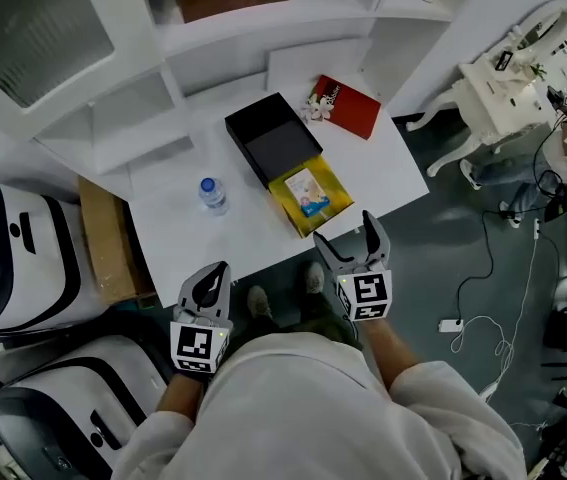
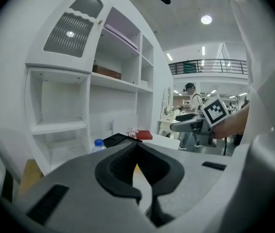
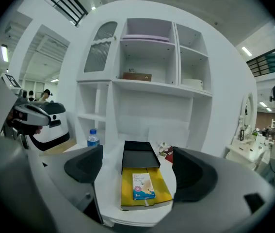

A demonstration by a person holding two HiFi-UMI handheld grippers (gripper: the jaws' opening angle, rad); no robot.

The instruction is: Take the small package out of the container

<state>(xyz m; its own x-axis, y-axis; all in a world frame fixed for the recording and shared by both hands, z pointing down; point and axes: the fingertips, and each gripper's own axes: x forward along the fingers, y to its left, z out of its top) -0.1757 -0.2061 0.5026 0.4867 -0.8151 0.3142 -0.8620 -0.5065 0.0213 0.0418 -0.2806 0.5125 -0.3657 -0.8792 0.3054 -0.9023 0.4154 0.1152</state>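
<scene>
On the white table (image 1: pixel 383 173) lies a black box (image 1: pixel 273 136) with a yellow tray (image 1: pixel 331 183) drawn out of it toward me. The small package (image 1: pixel 308 193), white and blue, lies flat in the tray. In the right gripper view the small package (image 3: pixel 142 186) sits in the yellow tray (image 3: pixel 164 191), straight ahead of the jaws. My right gripper (image 1: pixel 345 230) hangs open at the table's near edge, just short of the tray, holding nothing. The left gripper (image 1: pixel 220 270) stays shut and empty below the table's front edge, to the left.
A water bottle (image 1: pixel 212 195) stands left of the tray. A red box (image 1: pixel 349 106) with a small flower lies behind the black box. White shelves (image 1: pixel 113 118) rise at the back. White machines (image 1: pixel 13 258) and a cardboard box (image 1: pixel 111 243) sit on the floor at left; cables (image 1: pixel 493 318) trail at right.
</scene>
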